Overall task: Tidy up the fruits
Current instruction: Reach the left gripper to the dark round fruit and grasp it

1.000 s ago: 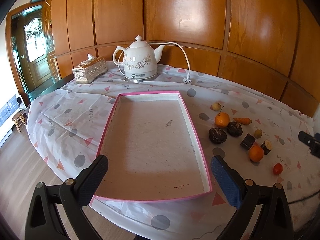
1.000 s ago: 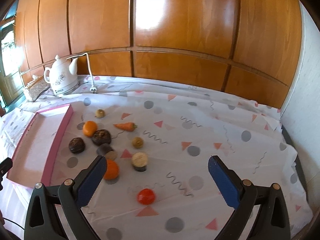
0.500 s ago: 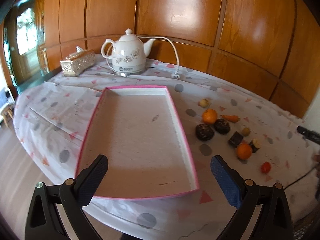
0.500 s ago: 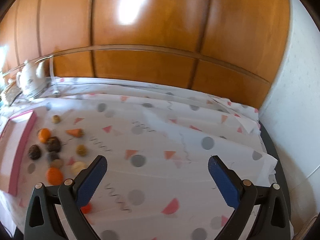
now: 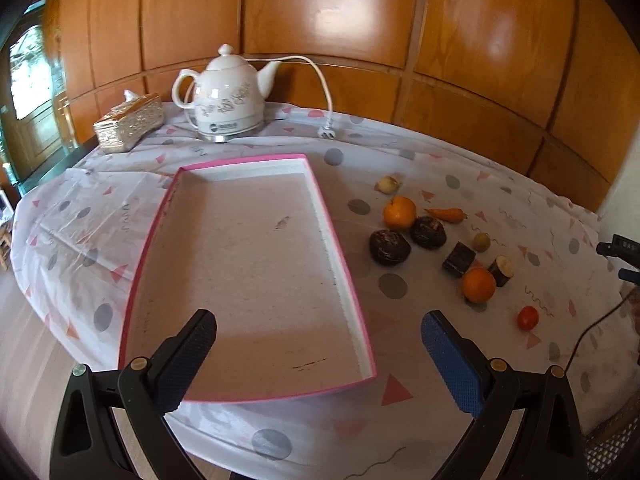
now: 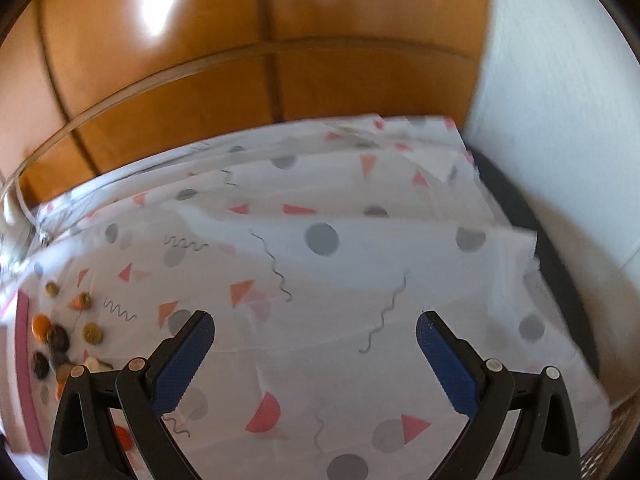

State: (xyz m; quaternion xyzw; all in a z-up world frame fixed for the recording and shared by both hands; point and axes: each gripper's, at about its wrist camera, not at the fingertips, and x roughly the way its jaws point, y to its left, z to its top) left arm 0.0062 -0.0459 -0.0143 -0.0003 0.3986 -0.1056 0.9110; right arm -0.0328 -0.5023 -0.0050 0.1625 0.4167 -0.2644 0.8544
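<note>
Just ahead of the wide-open, empty left hand-held gripper [image 5: 318, 344] lies the pink tray [image 5: 344, 276], fruits [image 5: 400, 213] off right: swing right, straddle one, close gently.

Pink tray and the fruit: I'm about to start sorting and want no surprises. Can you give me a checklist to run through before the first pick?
1. Pink tray has room: ok, nothing lies in it.
2. Fruit within sight: ok, the near orange and small red fruit lie loose on the cloth right of the tray.
3. Left gripper open and holding nothing: ok.
4. Right gripper open and holding nothing: ok.
5. Right gripper aimed at fruit: not ok, it faces bare cloth; fruit sits at far left, blurred.
</note>
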